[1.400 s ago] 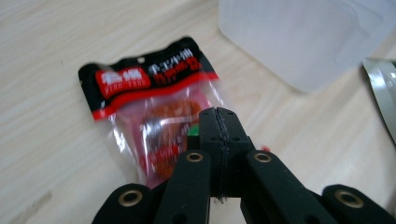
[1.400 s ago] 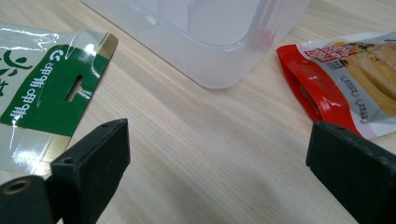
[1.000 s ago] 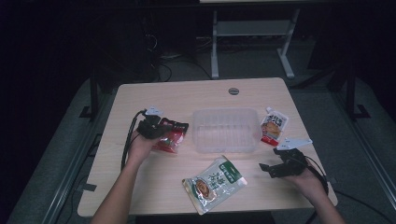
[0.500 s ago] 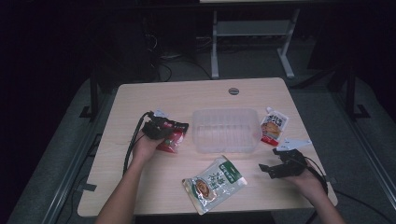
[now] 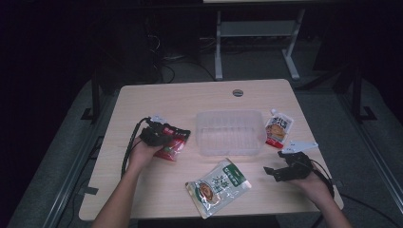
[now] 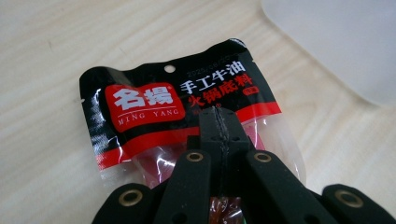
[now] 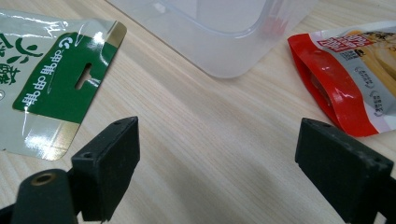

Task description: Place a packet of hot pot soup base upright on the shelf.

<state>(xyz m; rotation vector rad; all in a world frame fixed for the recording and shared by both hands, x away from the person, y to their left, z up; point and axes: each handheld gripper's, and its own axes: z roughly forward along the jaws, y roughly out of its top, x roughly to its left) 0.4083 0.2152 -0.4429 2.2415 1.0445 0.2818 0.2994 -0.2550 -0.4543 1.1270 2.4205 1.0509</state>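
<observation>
A black-and-red hotpot-base packet (image 6: 154, 102) hangs at the table's left, a little left of the clear container (image 5: 228, 114). My left gripper (image 6: 218, 116) is shut on the packet's clear lower part, and its jaws meet over the label. From above, the left gripper (image 5: 164, 137) points right, with the packet (image 5: 175, 145) in front of it. My right gripper (image 5: 275, 162) rests open at the front right with nothing between its fingers. Ahead of the right gripper (image 7: 217, 140) lies bare wood.
A green sauce pouch (image 5: 218, 185) lies at the front centre, left of the right gripper's jaws (image 7: 51, 79). A red-and-white spouted pouch (image 5: 278, 129) lies right of the container (image 7: 224, 42). A cable hole (image 5: 237, 92) sits near the far edge.
My left hand has shifted slightly toward the far side with the packet still in the jaws. The right hand has kept still.
</observation>
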